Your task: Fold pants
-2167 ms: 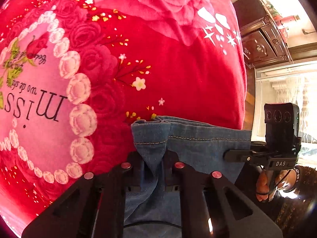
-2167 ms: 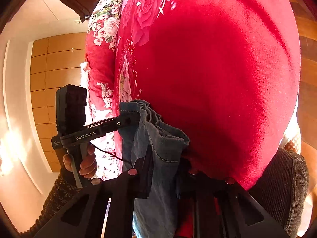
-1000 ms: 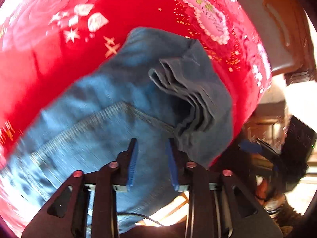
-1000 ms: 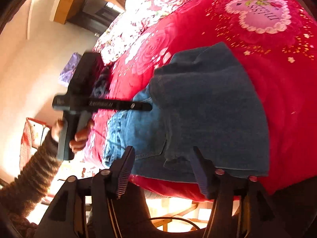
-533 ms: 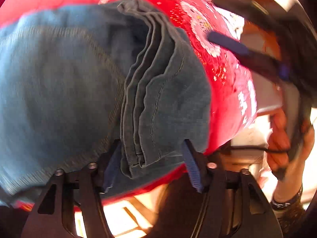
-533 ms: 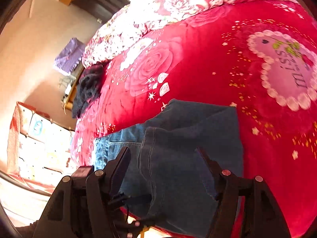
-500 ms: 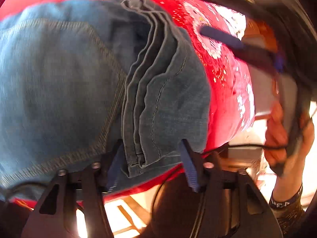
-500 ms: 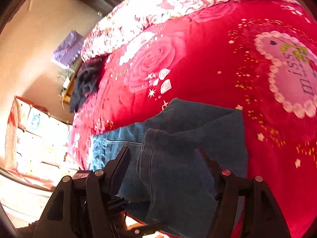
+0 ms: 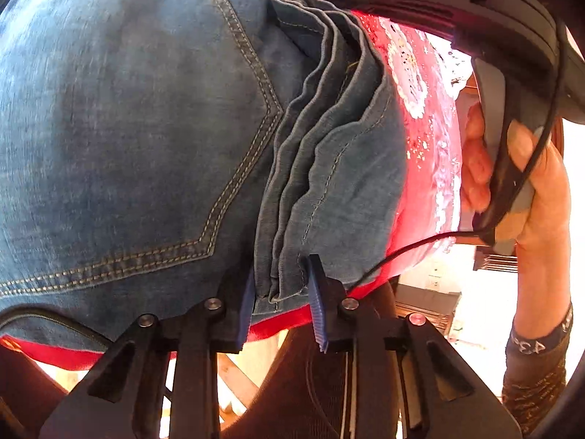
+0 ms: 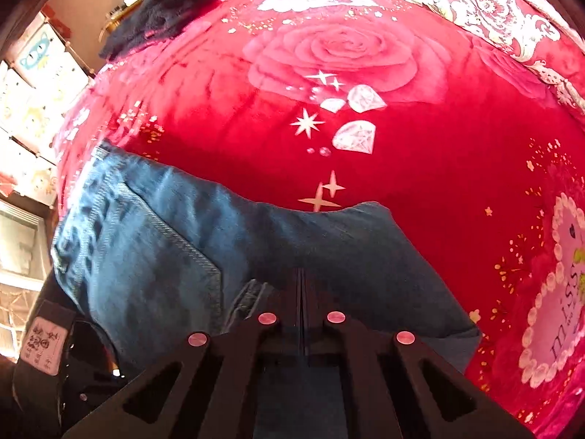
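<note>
while folded jeans (image 9: 128, 128) lie on red blanket (image 10: 420, 153) at near edge of bed, hem stack (image 9: 292, 226) sits on top, just right of back pocket (image 9: 153, 139). left gripper (image 9: 279, 303) closing round near corner of hem stack, blue pads (image 9: 316, 311) either side of layered edges, cloth between but not plainly pinched yet. right gripper (image 10: 301, 292) fully shut, fingers pressed together over denim, nothing seen caught between them; looks like tip resting on or just above fold, cannot tell contact. in left view, right gripper body up top right with hand (image 9: 541, 190) on its handle, cable trailing across.

handling guess: denim soft but thick, heavy for cloth, several layers so stack stiffish and bulky; not slippery, not fragile. layers fan apart at hem edge, so shallow nip likely grabs only some plies and lets rest slide. better to bite deep over whole hem stack at corner, second hold at far corner of same edge, lift both level for next fold. plush blanket drags on denim, so lift clear rather than pull across. bundle near bed edge, could slump off if tugged toward person.

fold seems partway done: legs doubled over seat, one more fold probably left.
</note>
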{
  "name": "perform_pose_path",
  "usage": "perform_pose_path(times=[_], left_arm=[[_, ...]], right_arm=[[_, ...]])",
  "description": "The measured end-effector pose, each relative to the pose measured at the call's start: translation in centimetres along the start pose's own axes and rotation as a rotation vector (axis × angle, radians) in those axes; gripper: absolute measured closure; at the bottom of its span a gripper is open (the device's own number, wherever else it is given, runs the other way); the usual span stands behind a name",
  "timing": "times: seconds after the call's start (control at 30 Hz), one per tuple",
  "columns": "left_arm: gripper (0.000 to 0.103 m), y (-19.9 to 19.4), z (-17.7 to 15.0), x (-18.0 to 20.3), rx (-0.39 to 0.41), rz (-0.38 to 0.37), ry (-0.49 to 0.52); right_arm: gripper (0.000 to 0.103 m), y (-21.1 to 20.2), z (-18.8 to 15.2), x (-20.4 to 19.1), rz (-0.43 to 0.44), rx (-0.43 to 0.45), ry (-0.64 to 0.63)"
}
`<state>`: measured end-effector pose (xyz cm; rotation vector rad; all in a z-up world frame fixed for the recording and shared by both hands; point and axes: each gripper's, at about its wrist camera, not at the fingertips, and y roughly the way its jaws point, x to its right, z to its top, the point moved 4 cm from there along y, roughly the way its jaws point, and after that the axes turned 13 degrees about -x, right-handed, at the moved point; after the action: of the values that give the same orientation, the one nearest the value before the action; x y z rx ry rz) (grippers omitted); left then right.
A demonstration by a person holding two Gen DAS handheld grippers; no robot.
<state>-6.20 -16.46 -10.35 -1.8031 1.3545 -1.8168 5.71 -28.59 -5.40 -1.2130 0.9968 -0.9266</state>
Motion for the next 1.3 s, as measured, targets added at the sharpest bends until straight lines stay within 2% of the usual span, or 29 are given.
perform_pose_path(times=[0.07, 0.13, 0.17, 0.2, 0.3, 0.37, 0.4, 0.43, 0.47, 0.5, 0.57, 0.63, 0.7, 0.73, 0.8, 0.83, 0.9, 0.97, 1.03, 1.1, 1.13, 1.23, 1.27, 1.3], left_arm=[[0.079, -0.4, -0.1, 0.4, 0.009, 0.004, 0.026], [0.079, -0.6, -0.2, 0.1, 0.003, 0.006, 0.026], [0.079, -0.5, 0.0, 0.0, -0.006, 0.006, 0.020], [0.079, -0.1, 0.3, 0.0, -0.013, 0.004, 0.012], [0.078, 0.0, 0.3, -0.2, -0.014, -0.009, -0.003], [0.078, -0.2, 0.1, -0.2, -0.016, -0.003, 0.002], [0.078, 0.6, 0.8, 0.3, -0.020, -0.001, 0.002], [0.078, 0.6, 0.8, 0.4, -0.022, -0.002, 0.000], [0.078, 0.5, 0.9, 0.5, -0.024, -0.006, -0.004], [0.078, 0.4, 1.0, 0.5, -0.026, -0.017, -0.010], [0.078, 0.3, 1.0, 0.4, -0.027, -0.028, -0.018], [0.078, 0.8, 1.3, -0.1, -0.039, -0.013, -0.037], [0.079, 1.1, 1.1, -0.6, -0.063, -0.029, -0.060], [0.079, 0.8, 1.0, -0.4, -0.070, -0.034, -0.048], [0.079, -0.5, 0.6, 0.2, -0.063, -0.036, 0.000], [0.078, -1.3, 0.5, 0.7, -0.052, -0.042, 0.029], [0.078, -3.2, 0.7, 1.6, -0.018, -0.047, 0.085], [0.077, -5.2, 1.7, 1.9, 0.052, -0.038, 0.110], [0.072, -6.7, 3.5, 1.4, 0.108, -0.060, 0.067], [0.062, -7.5, 5.6, 0.6, 0.150, -0.145, -0.018], [0.054, -7.5, 7.0, 0.1, 0.155, -0.165, -0.062], [0.053, -5.4, 9.9, -0.6, 0.115, -0.159, -0.156], [0.055, -4.8, 10.5, -0.5, 0.100, -0.152, -0.166], [0.055, -4.5, 10.8, -0.2, 0.098, -0.130, -0.163]], right_arm=[[0.095, -1.2, 0.0, 0.9, 0.043, 0.032, 0.014], [0.073, -2.3, -0.8, 2.1, 0.127, 0.027, 0.021], [0.056, -2.6, -1.1, 2.3, 0.112, 0.023, 0.008], [0.048, -2.7, -1.5, 2.4, 0.085, 0.017, -0.016], [0.049, -1.5, -2.2, 1.5, 0.045, -0.039, -0.094], [0.049, 0.1, -2.4, 0.7, -0.022, -0.065, -0.146], [0.054, 0.9, -2.4, 0.2, -0.038, -0.081, -0.166], [0.062, 1.6, -2.3, -0.3, -0.047, -0.093, -0.182], [0.085, 2.0, -2.2, -0.7, -0.035, -0.100, -0.192], [0.091, 2.1, -2.1, -1.3, -0.011, -0.104, -0.194], [0.100, 1.4, -1.7, -2.0, -0.050, -0.072, -0.212], [0.101, 0.5, -0.8, -1.3, -0.037, -0.014, -0.148], [0.101, 1.5, 0.0, 0.4, -0.033, -0.042, -0.048], [0.101, 2.0, 0.2, 0.6, -0.022, -0.064, -0.035], [0.096, 0.4, 0.2, 0.6, 0.014, -0.018, -0.029], [0.093, -0.9, 0.0, 1.2, 0.061, 0.012, -0.008], [0.070, -2.7, -0.7, 3.7, 0.077, 0.042, 0.079], [0.064, -3.6, -1.8, 6.3, 0.099, 0.057, 0.155], [0.064, -3.5, -3.5, 8.9, 0.102, 0.059, 0.242], [0.064, -2.6, -5.1, 11.0, 0.103, 0.046, 0.315], [0.063, -2.0, -5.8, 11.8, 0.122, 0.044, 0.356], [0.059, -0.5, -7.2, 13.5, 0.247, 0.078, 0.484], [0.064, 0.0, -7.5, 13.7, 0.301, 0.103, 0.516], [0.076, 0.3, -7.6, 13.7, 0.352, 0.120, 0.533]])
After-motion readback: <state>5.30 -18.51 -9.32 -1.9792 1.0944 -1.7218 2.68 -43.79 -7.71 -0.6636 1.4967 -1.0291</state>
